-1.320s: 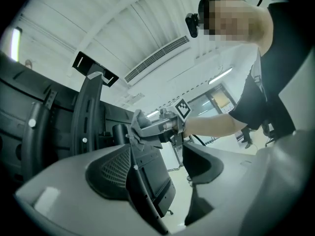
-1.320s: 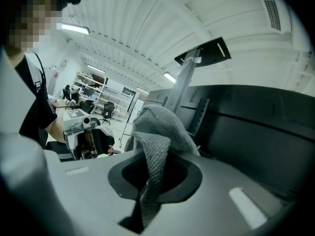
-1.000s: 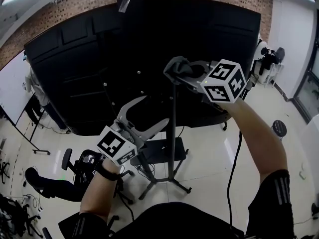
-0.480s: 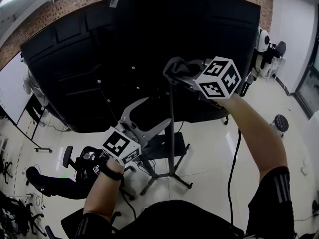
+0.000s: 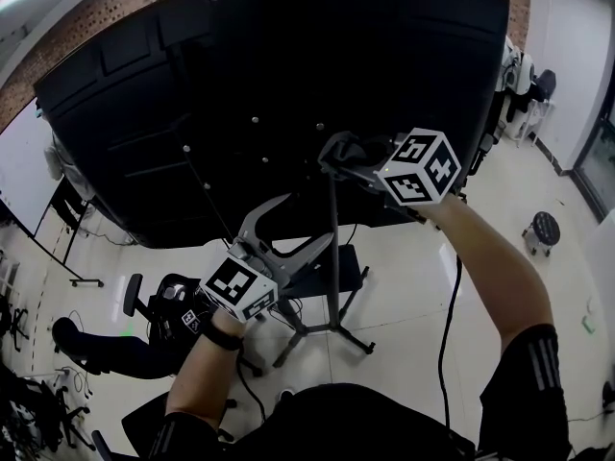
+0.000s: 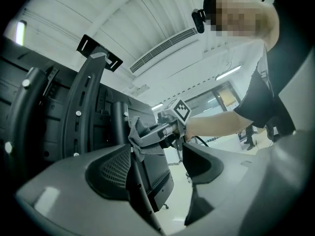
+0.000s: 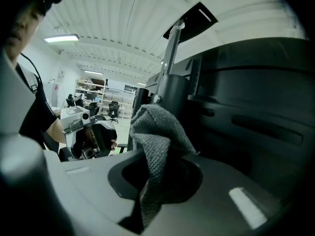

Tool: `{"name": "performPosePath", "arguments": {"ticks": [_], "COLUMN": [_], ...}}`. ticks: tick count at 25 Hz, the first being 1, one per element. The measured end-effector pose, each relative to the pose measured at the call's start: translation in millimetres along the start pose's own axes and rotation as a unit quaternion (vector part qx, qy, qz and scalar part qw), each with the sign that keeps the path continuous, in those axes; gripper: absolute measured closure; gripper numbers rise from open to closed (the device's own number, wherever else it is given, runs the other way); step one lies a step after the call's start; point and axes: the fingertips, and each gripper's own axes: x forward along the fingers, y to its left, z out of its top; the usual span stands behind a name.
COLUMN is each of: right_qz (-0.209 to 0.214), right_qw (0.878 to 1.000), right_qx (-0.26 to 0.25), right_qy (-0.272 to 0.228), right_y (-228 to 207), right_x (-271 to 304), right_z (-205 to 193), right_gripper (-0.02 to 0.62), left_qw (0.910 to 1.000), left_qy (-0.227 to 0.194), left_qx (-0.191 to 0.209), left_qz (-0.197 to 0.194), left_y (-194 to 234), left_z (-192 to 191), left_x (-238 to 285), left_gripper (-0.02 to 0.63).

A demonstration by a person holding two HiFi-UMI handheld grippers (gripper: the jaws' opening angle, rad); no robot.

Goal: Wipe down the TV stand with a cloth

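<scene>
The TV stand's thin black pole rises to the back of a large black TV. My right gripper is shut on a grey cloth and holds it against the pole just under the TV. In the right gripper view the cloth bunches up from between the jaws against the dark column. My left gripper stands open lower down, to the left of the pole, holding nothing. In the left gripper view the left gripper has a thin stand strut running between its jaws, and the cloth shows beyond.
A black shelf sits low on the stand above its splayed legs. Black office chairs stand on the white floor at the left, and a round stool at the right. A cable hangs under my right arm.
Both grippers have come down. The right one has carried the cloth a little lower along the pole, and the left one has sunk beside it with its jaws still open.
</scene>
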Motion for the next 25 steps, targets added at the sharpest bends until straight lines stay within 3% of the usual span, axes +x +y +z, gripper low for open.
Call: {"name": "performPosePath", "arguments": {"ticks": [25], "right_qz": [0.059], "right_qw": [0.991], "right_qx": [0.114], "right_qy": [0.031], "right_y": [57], "right_x": [57], "right_z": [-118], "right_gripper": [0.564], "left_qw": [0.9936], "left_qy": [0.082], "left_qx": [-0.077], "left_qz": [0.001], "left_y": [-13], "left_z": [-119], "left_x": [-22], "left_gripper": [0.250]}}
